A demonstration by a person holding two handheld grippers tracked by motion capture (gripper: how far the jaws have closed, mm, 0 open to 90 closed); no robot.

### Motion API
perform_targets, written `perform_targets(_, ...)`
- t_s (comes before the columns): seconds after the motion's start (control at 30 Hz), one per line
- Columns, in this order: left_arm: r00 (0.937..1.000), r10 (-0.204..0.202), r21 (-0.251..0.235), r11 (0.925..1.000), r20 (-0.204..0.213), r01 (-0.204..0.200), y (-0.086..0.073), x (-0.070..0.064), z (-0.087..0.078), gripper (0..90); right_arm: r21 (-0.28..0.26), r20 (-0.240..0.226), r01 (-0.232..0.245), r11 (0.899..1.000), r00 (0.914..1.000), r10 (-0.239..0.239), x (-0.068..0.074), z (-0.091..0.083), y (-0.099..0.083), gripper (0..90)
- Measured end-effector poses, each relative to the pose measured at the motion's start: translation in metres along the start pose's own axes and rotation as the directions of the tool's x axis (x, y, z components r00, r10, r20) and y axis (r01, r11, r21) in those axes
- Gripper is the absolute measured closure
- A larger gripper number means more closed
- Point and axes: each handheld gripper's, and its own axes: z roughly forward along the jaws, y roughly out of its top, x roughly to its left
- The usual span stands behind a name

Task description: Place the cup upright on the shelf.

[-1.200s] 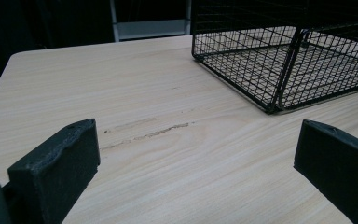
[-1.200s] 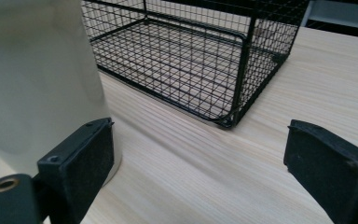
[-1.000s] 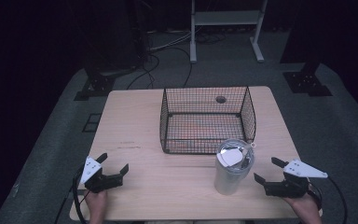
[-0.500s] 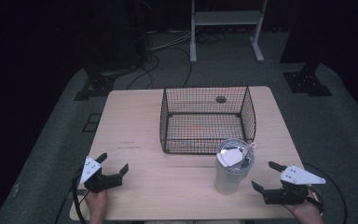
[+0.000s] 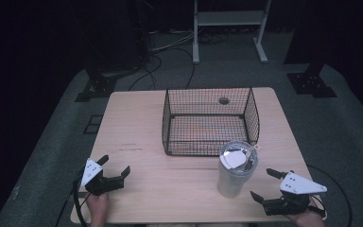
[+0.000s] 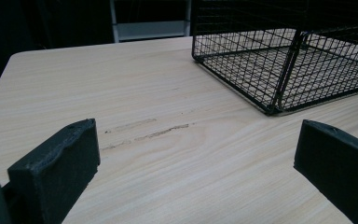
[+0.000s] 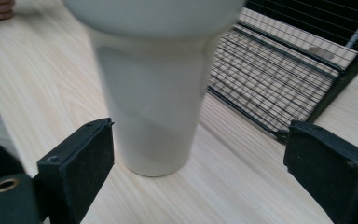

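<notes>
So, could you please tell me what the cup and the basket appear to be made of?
The cup looks like pale, matte plastic, smooth-walled, with a clear lid; hard to be sure. The basket looks like thin black wire, probably coated metal, in an open grid.

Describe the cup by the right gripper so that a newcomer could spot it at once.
Start at the black wire basket in the middle of the wooden table. Just outside its near right corner stands the cup, upright, pale and translucent, the only lidded container there.

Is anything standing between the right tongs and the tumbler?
Nothing visible. The right tongs are open beside the tumbler, which stands upright on the table just ahead of the jaws in the right gripper view, bare wood between.
</notes>
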Motion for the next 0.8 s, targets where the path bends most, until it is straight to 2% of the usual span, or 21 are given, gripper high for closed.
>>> perform_targets(0.33, 1.0000, 0.001, 0.001, 1.0000, 0.000, -0.001, 0.000, 0.000, 0.000, 0.0, -0.003, -0.033, 0.025, 1.000, 0.9991, -0.025, 0.012, 0.006, 0.006, 7.9)
perform_targets(0.57, 1.0000, 0.000, 0.001, 1.0000, 0.000, 0.000, 0.000, 0.000, 0.000, 0.0, -0.005, -0.057, 0.012, 1.000, 0.9983, -0.013, 0.016, 0.013, 0.008, 7.9)
perform_targets(0.8, 1.0000, 0.003, 0.002, 1.0000, -0.001, -0.003, 0.000, 0.000, 0.000, 0.0, -0.031, -0.071, 0.005, 1.000, 0.9975, -0.007, 0.018, 0.020, 0.011, 7.9)
